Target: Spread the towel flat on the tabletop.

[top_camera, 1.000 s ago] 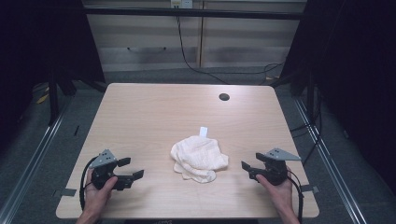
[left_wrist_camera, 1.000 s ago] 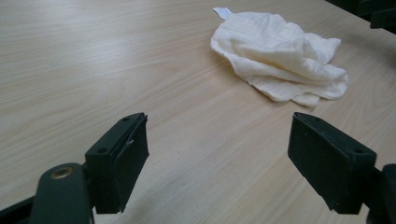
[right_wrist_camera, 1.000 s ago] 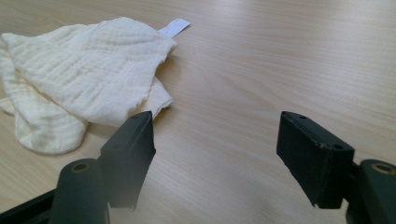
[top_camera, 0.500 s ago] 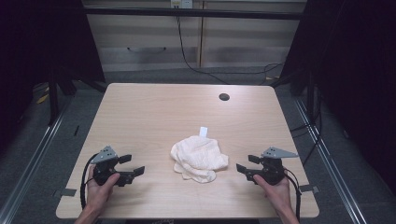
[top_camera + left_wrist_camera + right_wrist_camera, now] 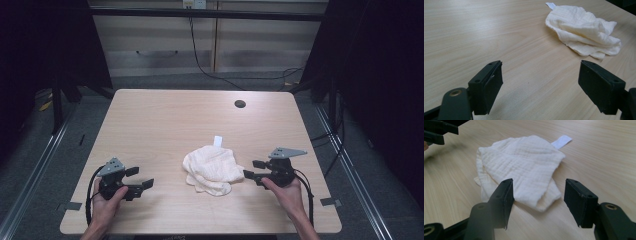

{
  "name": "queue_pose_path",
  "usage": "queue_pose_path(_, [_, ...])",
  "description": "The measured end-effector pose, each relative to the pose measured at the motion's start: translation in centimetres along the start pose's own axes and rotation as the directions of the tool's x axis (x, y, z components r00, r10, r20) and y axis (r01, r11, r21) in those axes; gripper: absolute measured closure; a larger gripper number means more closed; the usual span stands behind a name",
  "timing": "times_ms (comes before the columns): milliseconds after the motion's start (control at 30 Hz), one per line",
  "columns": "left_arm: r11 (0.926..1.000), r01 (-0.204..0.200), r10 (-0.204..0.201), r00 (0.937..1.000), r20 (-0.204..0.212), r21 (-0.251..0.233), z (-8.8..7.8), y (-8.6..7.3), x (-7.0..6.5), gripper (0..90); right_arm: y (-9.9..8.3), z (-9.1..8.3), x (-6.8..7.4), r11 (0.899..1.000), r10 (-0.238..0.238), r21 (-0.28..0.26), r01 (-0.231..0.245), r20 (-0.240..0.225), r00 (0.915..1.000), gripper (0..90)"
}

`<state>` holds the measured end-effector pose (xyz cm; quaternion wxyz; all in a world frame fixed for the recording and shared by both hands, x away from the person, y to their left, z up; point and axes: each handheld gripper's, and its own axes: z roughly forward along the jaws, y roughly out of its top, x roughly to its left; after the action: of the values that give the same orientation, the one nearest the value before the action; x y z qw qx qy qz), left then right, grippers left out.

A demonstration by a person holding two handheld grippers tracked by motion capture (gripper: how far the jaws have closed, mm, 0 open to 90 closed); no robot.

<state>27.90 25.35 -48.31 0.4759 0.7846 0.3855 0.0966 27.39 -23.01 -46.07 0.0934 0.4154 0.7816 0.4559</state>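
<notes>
Flanking crumpled cloth (image 5: 210, 170): open grippers

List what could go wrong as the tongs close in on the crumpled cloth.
1. The cloth lies in loose, overlapping folds, so the right tongs, open and nearest its edge, may pinch only the top layer and drag the heap rather than spread it.
2. The left tongs are open but well away from the cloth; a pull from one side alone may slide it across the smooth table.
</notes>
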Motion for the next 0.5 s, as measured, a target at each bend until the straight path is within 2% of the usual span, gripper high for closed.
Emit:
queue_pose_path(33, [0.9999,-0.01,0.01,1.0,0.0,-0.01,-0.3,0.0,-0.1,19.7,0.7,0.6,0.3,1.0,-0.014,0.005,0.014,-0.025,0.9996,42.6])
queue_pose_path(100, [0.9998,-0.01,0.01,0.9999,0.003,-0.019,-0.5,0.0,-0.1,19.5,1.4,1.2,0.8,0.999,-0.031,0.022,0.032,-0.033,0.999,41.5])
queue_pose_path(167, [0.9998,-0.006,0.006,0.9999,0.008,-0.021,-0.5,0.0,-0.1,19.1,2.0,1.6,0.9,1.0,-0.025,0.007,0.026,-0.048,0.9985,41.1])
queue_pose_path(500, [1.0,-0.005,0.005,1.0,0.001,-0.002,0.0,0.1,0.2,19.2,4.2,4.1,0.5,0.997,-0.048,0.059,0.052,-0.073,0.9962,42.0])
